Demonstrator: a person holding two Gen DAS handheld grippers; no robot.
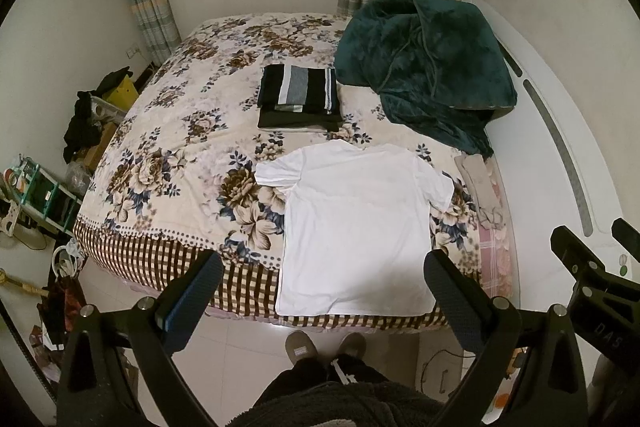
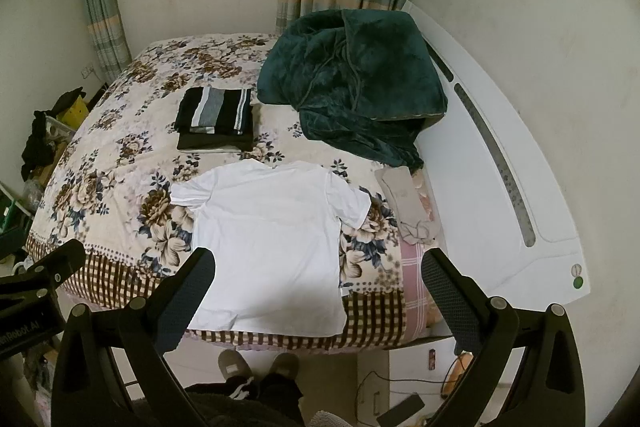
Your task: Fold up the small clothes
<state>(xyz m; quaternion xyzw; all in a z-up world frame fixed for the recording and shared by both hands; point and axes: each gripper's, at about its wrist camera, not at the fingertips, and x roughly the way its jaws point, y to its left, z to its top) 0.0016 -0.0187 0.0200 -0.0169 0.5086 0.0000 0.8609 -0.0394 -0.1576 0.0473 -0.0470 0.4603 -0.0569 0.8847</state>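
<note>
Folded dark stack (image 1: 298,97) done; white T-shirt (image 1: 356,223) lies flat, unfolded; left gripper (image 1: 324,283) and right gripper (image 2: 318,281) spread, empty.

Smooth matt white cotton-like T-shirt (image 1: 356,227) lies on a printed floral cloth bedspread (image 1: 180,147); far right, a plush, fuzzy green blanket (image 1: 424,67); glossy floor tiles (image 1: 240,347).
</note>
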